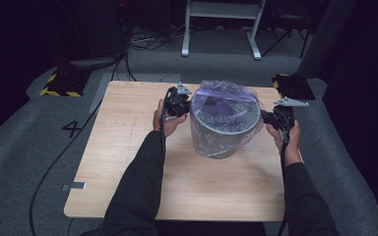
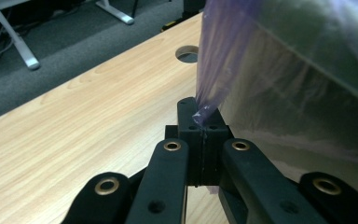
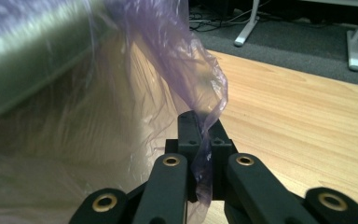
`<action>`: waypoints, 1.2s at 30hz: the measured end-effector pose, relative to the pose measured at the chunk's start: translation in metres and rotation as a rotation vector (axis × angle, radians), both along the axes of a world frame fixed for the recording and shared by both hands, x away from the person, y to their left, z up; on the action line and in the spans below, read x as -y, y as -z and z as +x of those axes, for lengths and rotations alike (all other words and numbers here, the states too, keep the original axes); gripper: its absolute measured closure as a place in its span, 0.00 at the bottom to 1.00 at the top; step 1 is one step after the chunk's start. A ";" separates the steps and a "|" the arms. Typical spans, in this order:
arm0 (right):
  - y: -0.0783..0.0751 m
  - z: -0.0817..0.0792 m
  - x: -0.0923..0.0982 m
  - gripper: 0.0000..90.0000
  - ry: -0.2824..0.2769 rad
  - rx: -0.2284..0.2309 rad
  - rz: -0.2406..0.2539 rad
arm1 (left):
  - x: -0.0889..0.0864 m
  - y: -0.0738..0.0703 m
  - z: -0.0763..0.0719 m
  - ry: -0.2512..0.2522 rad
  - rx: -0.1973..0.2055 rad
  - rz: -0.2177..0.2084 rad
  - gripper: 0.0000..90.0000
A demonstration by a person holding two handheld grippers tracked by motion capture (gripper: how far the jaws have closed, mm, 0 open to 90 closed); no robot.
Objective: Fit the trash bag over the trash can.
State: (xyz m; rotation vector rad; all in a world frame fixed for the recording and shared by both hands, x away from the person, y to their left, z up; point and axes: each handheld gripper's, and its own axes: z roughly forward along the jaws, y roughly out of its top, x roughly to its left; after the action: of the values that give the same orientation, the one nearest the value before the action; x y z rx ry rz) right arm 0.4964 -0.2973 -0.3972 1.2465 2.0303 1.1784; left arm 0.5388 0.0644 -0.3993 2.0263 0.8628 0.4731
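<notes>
High view shows the purple bag point(image 1: 225, 101) draped over the grey bin point(image 1: 223, 129) mid-table point(image 1: 128, 162). Each gripper — left gripper point(image 2: 201, 122), right gripper point(image 3: 204, 126) — is clamped on its edge (thin film). Uneven pulling could tear the plastic or tip the bin.

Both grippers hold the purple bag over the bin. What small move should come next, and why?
Probably draw both edges a little further down. The left gripper and right gripper are each shut on the bag, which covers the rim of the bin but hangs loose and wrinkled on its sides.
</notes>
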 end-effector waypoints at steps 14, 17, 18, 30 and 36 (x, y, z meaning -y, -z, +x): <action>0.008 0.008 -0.010 0.99 -0.043 -0.051 0.009 | 0.008 0.013 0.012 0.017 -0.085 0.022 1.00; 0.007 0.011 -0.015 0.97 -0.043 -0.057 -0.002 | 0.006 0.015 0.013 0.020 -0.110 0.034 1.00; 0.006 0.012 -0.017 0.97 -0.038 -0.055 -0.008 | 0.006 0.016 0.014 0.023 -0.123 0.049 1.00; -0.002 0.023 -0.019 0.97 -0.005 -0.070 -0.016 | -0.006 0.026 0.012 0.041 -0.163 0.087 1.00; 0.001 0.027 -0.017 0.98 -0.007 -0.138 -0.008 | -0.010 0.022 0.006 0.057 -0.148 0.081 0.99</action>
State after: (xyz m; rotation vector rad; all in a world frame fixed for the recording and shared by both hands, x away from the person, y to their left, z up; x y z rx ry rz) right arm 0.5233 -0.2805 -0.3980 1.3519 2.1374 1.1134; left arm 0.5447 0.0748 -0.4211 2.1761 0.8847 0.3344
